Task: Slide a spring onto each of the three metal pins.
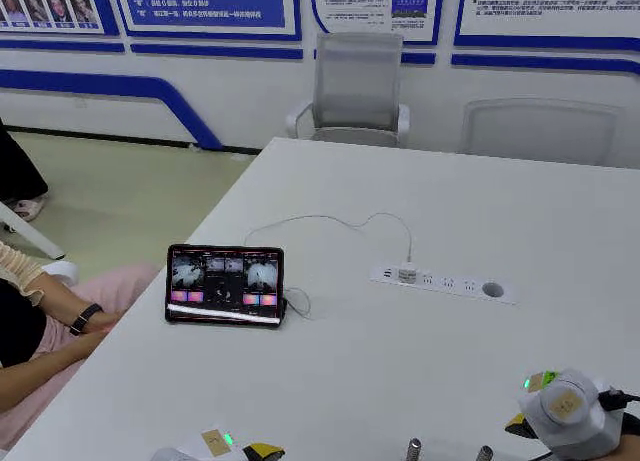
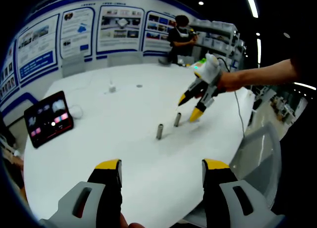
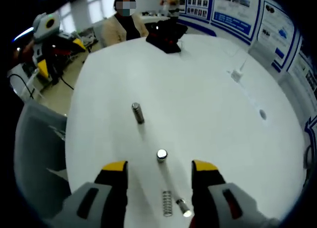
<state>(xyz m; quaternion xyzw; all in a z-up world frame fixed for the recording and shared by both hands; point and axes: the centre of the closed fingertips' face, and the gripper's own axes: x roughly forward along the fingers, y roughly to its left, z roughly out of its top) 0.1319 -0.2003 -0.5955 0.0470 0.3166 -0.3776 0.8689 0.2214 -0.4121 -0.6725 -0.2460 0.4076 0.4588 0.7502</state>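
Two metal pins (image 2: 160,131) (image 2: 177,119) stand upright on the white table (image 1: 420,281). In the right gripper view three pins show: one farther out (image 3: 137,113), one just ahead of the jaws (image 3: 162,155), and one low between them (image 3: 183,206). A small spring (image 3: 167,202) lies on the table beside that nearest pin. My right gripper (image 3: 159,166) is open above the spring and touches nothing. The left gripper (image 2: 161,169) is open and empty, short of the pins. Both grippers sit at the head view's bottom edge, left (image 1: 250,449) and right (image 1: 530,426).
A tablet (image 1: 225,284) stands at the table's left side. A white power strip (image 1: 440,281) with a thin cable (image 1: 330,221) lies mid-table. Grey chairs (image 1: 355,86) stand at the far edge. A person (image 3: 124,22) sits by the tablet.
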